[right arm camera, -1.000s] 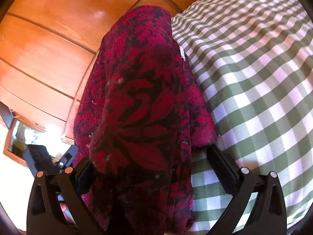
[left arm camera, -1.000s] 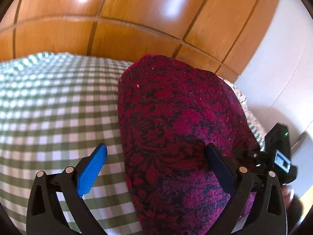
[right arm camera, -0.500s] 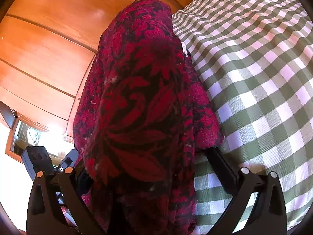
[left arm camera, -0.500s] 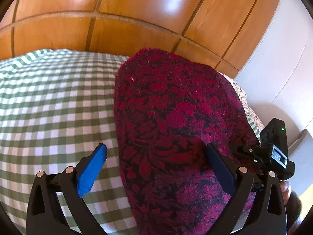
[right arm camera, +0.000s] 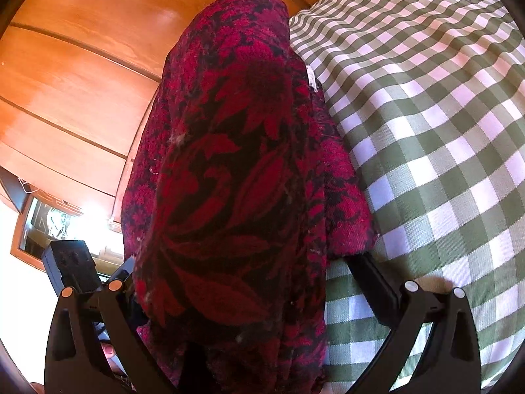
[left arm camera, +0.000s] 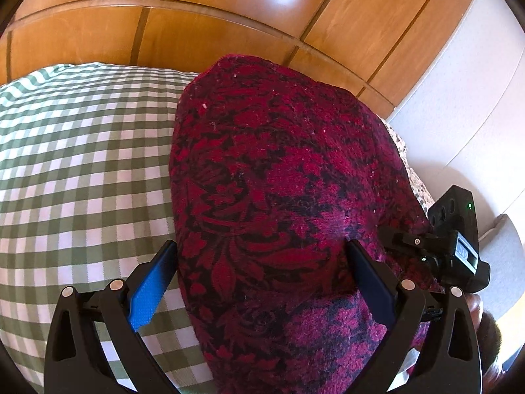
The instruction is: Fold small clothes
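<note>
Garment: red-and-black floral knit (left arm camera: 288,203), draped in a tall hump over the green-and-white checked bedcover (left arm camera: 82,170), filling the middle of both views.
Garment edge: in the right wrist view a thick folded hem (right arm camera: 347,216) hangs low just above the checks; a small white tag (right arm camera: 311,77) peeks out higher up on the bed side.
Left tool: (left arm camera: 262,282) spread wide, blue-padded finger (left arm camera: 147,295) out over the checks, the other finger (left arm camera: 370,282) pressed against the knit, fabric bulging between them; whether it truly has a grip, cannot tell.
Right tool: (right arm camera: 249,295) also wide apart, one finger buried behind the cloth, the other (right arm camera: 374,285) showing beneath the hem; grip unclear.
Backdrop: glossy wooden headboard panels (left arm camera: 203,32) behind the bed, white wall (left arm camera: 466,98) to one side.
Other tool in sight: black body with a green light (left arm camera: 459,246) past the cloth in the left wrist view.
</note>
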Motion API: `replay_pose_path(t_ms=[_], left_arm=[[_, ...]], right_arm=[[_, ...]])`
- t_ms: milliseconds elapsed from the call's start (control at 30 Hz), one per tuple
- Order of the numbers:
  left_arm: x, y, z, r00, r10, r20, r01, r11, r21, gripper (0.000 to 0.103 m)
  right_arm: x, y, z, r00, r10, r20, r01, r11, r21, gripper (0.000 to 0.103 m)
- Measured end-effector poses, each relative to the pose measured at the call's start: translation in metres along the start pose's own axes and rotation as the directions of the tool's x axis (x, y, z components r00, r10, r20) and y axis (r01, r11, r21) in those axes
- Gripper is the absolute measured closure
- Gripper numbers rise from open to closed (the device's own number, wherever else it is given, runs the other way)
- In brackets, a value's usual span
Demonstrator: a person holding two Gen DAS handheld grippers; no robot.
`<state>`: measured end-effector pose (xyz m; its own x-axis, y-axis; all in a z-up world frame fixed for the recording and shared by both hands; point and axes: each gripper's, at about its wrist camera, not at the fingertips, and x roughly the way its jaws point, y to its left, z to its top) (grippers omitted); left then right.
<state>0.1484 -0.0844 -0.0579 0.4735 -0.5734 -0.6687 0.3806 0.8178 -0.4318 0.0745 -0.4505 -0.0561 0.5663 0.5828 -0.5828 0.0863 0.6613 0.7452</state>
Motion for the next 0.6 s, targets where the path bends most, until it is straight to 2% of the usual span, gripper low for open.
replay_pose_path(t_ms=[433,500,567,600], left_arm=[[0.004,-0.001,-0.001,1.0,-0.011,-0.004,0.011,1.0,0.017,0.004],[0.005,-0.003,-0.002,1.0,-0.003,-0.005,0.003,0.999,0.038,0.004],[0.004,-0.007,-0.003,1.0,0.003,0.002,-0.003,0.998,0.068,0.01],[0.003,-0.007,-0.003,1.0,0.003,0.009,-0.004,0.997,0.079,0.012]], right_arm=[[0.009,0.008,0.003,1.0,-0.024,0.012,0.025,0.999,-0.042,0.002],[0.009,0.015,0.002,0.999,-0.032,0.02,0.033,0.997,-0.075,0.01],[0.009,0.025,0.0,0.998,-0.05,0.03,0.053,0.992,-0.114,0.023],[0.009,0.029,-0.001,0.998,-0.061,0.031,0.065,0.989,-0.132,0.026]])
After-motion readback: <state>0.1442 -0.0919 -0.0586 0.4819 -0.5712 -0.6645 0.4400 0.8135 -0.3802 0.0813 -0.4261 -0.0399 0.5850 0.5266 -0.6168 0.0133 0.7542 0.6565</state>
